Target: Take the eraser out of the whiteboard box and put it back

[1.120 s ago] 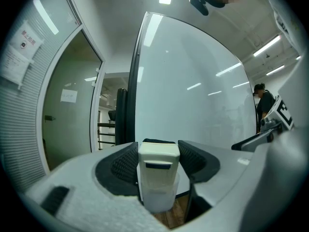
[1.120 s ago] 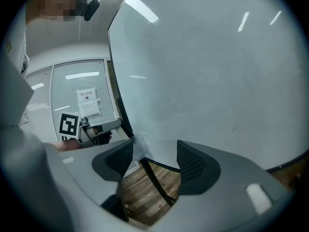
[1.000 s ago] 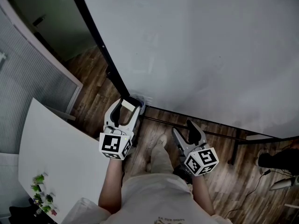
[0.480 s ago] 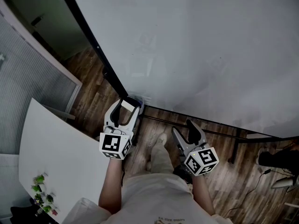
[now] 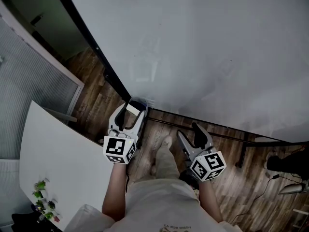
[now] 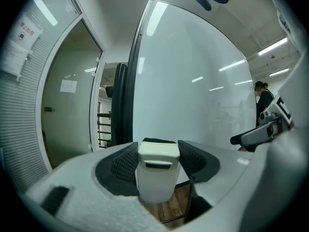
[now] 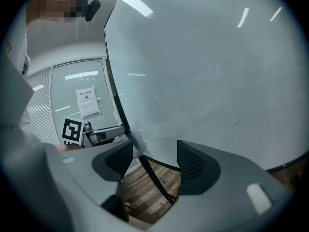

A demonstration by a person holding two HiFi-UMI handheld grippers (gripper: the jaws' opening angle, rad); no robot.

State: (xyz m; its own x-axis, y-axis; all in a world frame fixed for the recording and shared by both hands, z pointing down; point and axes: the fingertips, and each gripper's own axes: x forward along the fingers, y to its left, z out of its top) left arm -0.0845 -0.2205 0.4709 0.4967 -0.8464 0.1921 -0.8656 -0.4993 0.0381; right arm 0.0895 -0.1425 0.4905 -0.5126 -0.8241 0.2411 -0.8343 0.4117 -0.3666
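A white eraser [image 5: 131, 108] with a dark felt underside sits between the pads of my left gripper [image 5: 134, 108], which is shut on it. In the left gripper view the eraser [image 6: 157, 170] stands upright and fills the gap between the jaws. It hovers right at the clear plastic whiteboard box [image 5: 140, 101] fixed at the whiteboard's [image 5: 203, 52] lower left corner. My right gripper [image 5: 189, 133] hangs lower and to the right, open with only floor between its pads [image 7: 192, 161]. The right gripper view shows the box [image 7: 136, 142] beside my left gripper [image 7: 104, 134].
A white table [image 5: 53, 163] with a small plant [image 5: 41, 197] lies at the lower left. A glass partition with blinds [image 5: 29, 81] stands left of the board's black frame. The board's stand bars [image 5: 212, 137] cross the wooden floor, and dark gear [image 5: 285, 166] lies at the right.
My left gripper has sunk a little with the eraser, closer to the box. The right gripper has kept still.
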